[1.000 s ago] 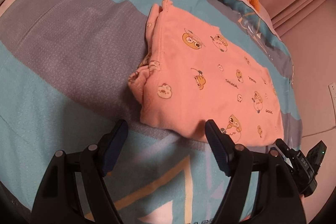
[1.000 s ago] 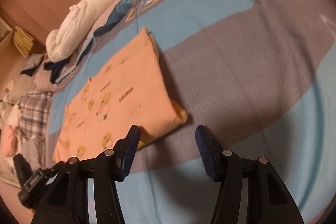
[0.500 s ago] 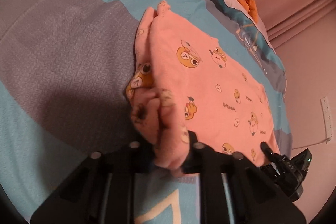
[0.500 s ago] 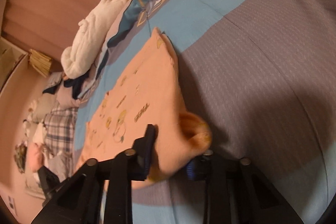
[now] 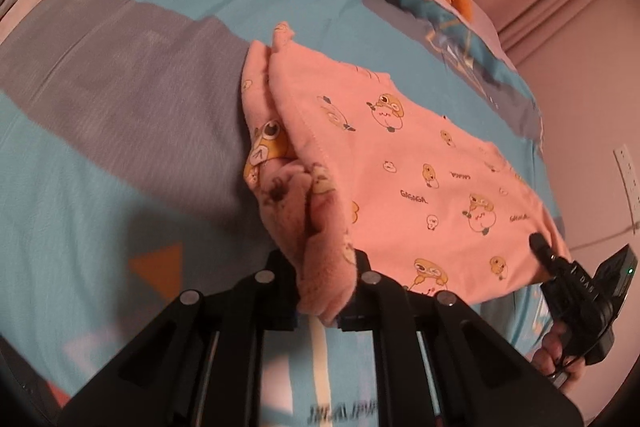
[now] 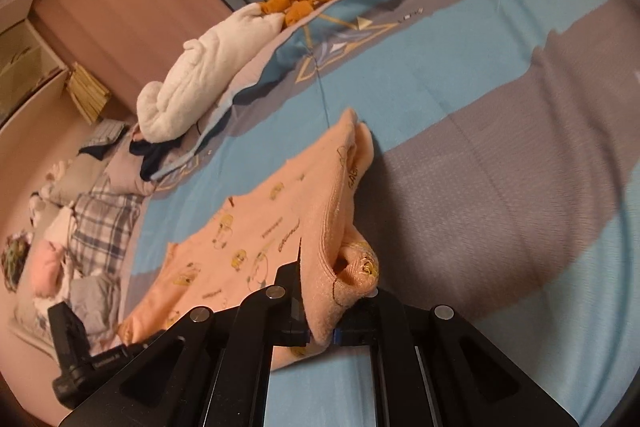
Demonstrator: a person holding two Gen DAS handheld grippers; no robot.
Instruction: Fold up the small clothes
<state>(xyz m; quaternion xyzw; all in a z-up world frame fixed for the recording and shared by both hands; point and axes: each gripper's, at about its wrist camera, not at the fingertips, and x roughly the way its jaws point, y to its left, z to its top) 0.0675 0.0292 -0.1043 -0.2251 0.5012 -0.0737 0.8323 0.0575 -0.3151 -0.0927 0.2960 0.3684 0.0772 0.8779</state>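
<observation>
Working over a bedspread [image 5: 120, 147] banded in blue and grey, we see a white blanket [image 6: 208, 67] at upper left by pink walls. The peach cartoon-print garment [image 5: 420, 167] lies mid-frame; our left gripper [image 5: 326, 301] and right gripper [image 6: 320, 323] each pinch a bunched corner.

Garment [image 5: 400, 163] on bedspread [image 5: 120, 115], towel [image 6: 208, 67] behind it, clothes pile [image 6: 92, 223] beyond

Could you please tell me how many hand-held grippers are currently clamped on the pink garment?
2: the left hand-held gripper pinches one near corner of the pink garment; the right hand-held gripper pinches the other.
</observation>
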